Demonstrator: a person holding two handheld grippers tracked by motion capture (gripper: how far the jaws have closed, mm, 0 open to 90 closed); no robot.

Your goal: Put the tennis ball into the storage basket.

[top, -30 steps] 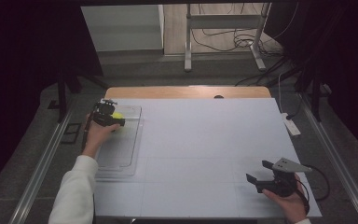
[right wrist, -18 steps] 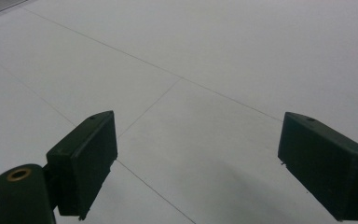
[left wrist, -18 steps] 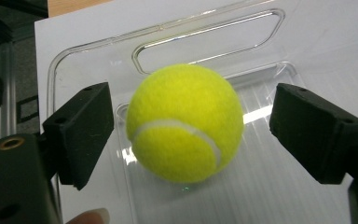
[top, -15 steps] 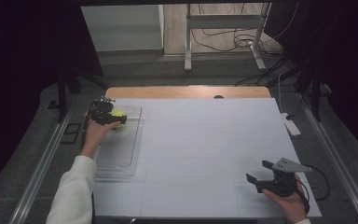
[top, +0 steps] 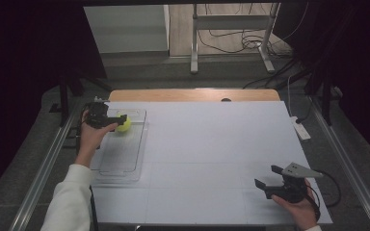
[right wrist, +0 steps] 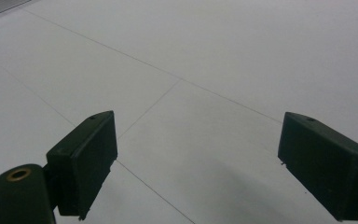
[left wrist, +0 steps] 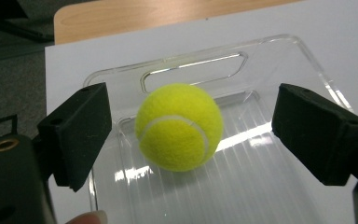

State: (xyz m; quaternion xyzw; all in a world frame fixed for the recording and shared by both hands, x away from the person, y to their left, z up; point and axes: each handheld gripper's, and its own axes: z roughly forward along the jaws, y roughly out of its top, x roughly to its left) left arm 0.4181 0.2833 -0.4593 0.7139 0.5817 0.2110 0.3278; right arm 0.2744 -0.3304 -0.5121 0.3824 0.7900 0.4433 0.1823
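Your left tool stands released, jaws wide either side of the fuzzy yellow tennis ball, no pad touching it. Ball rests in the clear plastic tray, at its 12 o'clock end, surface's 9 o'clock side. Your right tool gapes too, over bare white surface at 5 o'clock.

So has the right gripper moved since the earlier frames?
No. The right gripper sits at the same spot near the white table's near right corner.
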